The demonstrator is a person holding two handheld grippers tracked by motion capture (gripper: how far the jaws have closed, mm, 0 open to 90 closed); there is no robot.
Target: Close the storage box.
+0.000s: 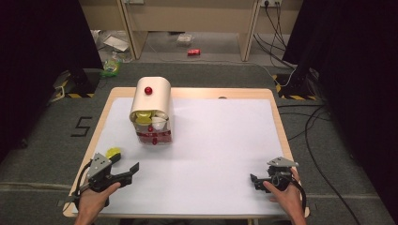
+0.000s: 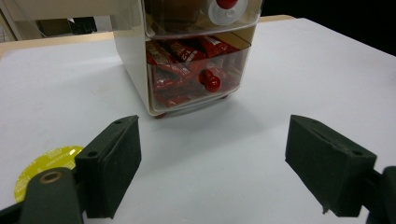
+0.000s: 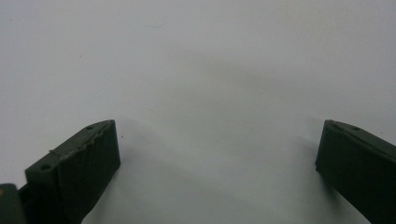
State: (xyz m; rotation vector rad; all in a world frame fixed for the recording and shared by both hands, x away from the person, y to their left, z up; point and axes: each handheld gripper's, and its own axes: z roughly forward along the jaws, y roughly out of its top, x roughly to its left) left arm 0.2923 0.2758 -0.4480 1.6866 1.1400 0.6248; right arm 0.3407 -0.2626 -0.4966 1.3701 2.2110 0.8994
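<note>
High view: we saw the left tool (image 1: pixel 133 169) wide open and holding nothing, low on the counter (image 1: pixel 225 140), aimed toward the small drawer cabinet (image 1: pixel 151 111) standing ahead of it and a bit to its right. A yellow capsule (image 1: pixel 113 153) lay just beside it on its left. The right tool (image 1: pixel 254 180) was well apart from the cabinet, also empty.

Left gripper view: the jaws were spread wide, nothing between them. The cabinet (image 2: pixel 187 56) stood upright straight ahead, long axis vertical, drawer fronts facing us; the lower clear drawer with red packets showed its red knob (image 2: pixel 211 82) pointing toward the tool. The capsule (image 2: pixel 46 167) sat behind the left jaw.

Right gripper view: the jaws were wide apart over bare counter (image 3: pixel 196 70), gripping nothing.

We judged this as the approach step; next the left tool would need to advance and close on the knob.
</note>
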